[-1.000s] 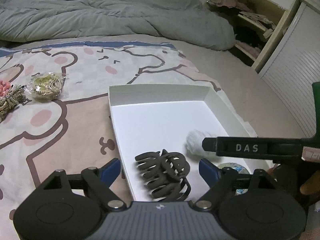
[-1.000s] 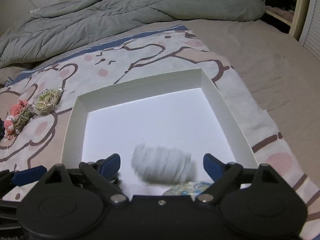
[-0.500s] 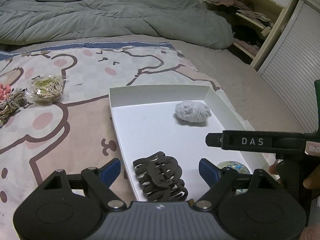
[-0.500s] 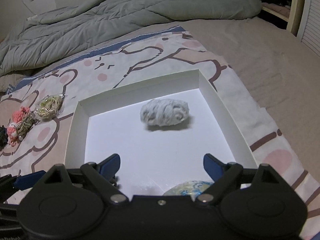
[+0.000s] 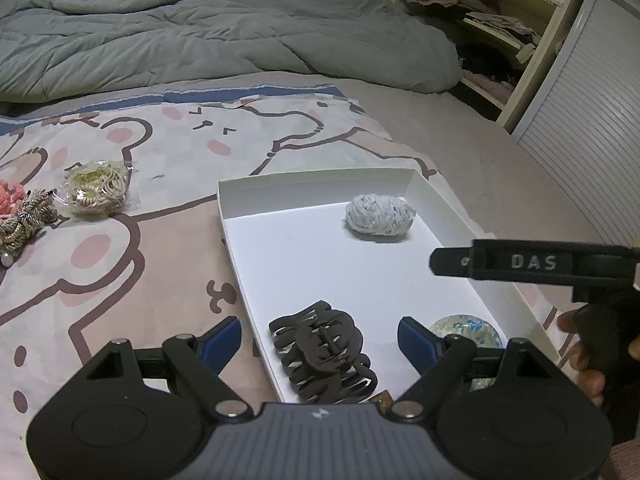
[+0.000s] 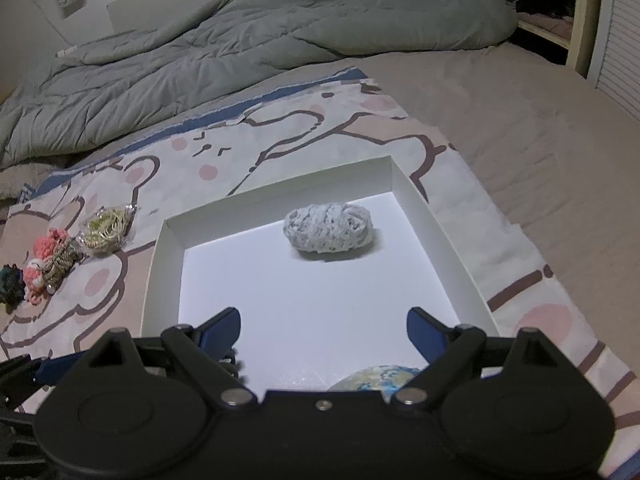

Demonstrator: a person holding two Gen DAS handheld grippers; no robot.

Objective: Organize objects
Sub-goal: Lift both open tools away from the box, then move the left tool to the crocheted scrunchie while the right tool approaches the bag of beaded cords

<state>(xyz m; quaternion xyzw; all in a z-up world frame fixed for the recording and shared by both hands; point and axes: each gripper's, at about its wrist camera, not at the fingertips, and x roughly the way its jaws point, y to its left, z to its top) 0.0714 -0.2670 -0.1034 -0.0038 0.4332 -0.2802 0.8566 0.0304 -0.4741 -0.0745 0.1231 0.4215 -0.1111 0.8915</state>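
Note:
A white open box [image 5: 320, 184] [image 6: 168, 256] lies on the bear-print sheet. In it are a grey-white knitted scrunchie [image 5: 379, 214] [image 6: 329, 228] near the far right corner, a dark claw hair clip [image 5: 324, 354] at the near left, and a blue-green patterned round item [image 5: 466, 330] [image 6: 376, 376] at the near edge. My left gripper [image 5: 320, 340] is open and empty over the clip. My right gripper [image 6: 324, 332] is open and empty above the box's near edge; its body shows in the left wrist view [image 5: 532, 262].
On the sheet left of the box lie a bag of hair ties [image 5: 96, 194] [image 6: 106, 228], a striped braided tie [image 5: 24, 220] [image 6: 60, 264], pink scrunchies [image 6: 42, 258] and a dark one [image 6: 10, 288]. A grey duvet [image 5: 200, 40] lies behind, shelves [image 5: 492, 40] at far right.
The grey-white scrunchie left my right gripper and came to rest at the box's far right. Both grippers have pulled back and up a little.

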